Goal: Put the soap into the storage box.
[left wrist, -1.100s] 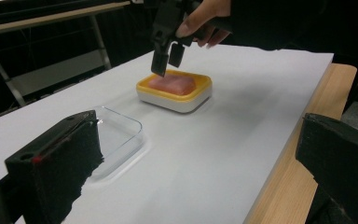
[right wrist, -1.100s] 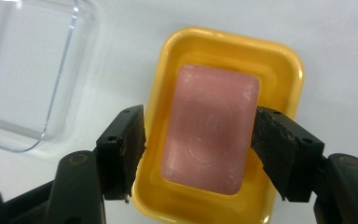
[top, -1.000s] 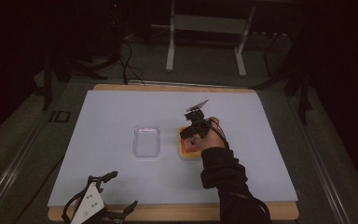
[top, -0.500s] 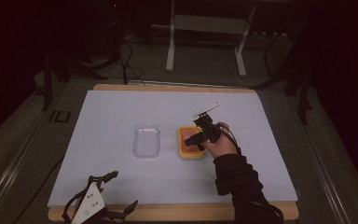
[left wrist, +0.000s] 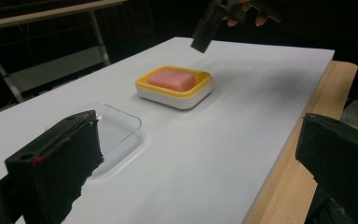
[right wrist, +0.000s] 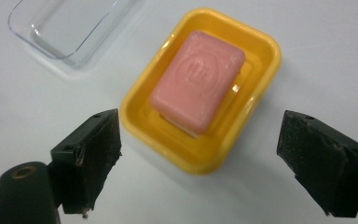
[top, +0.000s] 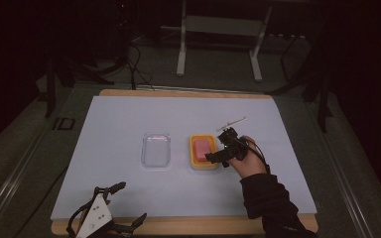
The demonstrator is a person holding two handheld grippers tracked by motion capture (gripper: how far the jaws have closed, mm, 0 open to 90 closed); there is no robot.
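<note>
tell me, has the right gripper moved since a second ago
Yes. In the high view the right gripper has drawn back to the right, off the yellow soap dish, jaws just opened and empty; the pink soap lies in it.

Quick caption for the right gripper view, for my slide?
Right gripper, jaws wide open, poised over a pink rectangular soap bar in a yellow plastic dish, beside a clear plastic lid.

A dim lab: a paper-covered table (top: 129, 124), metal stands (top: 218, 44) and floor cables (top: 139, 64).
</note>
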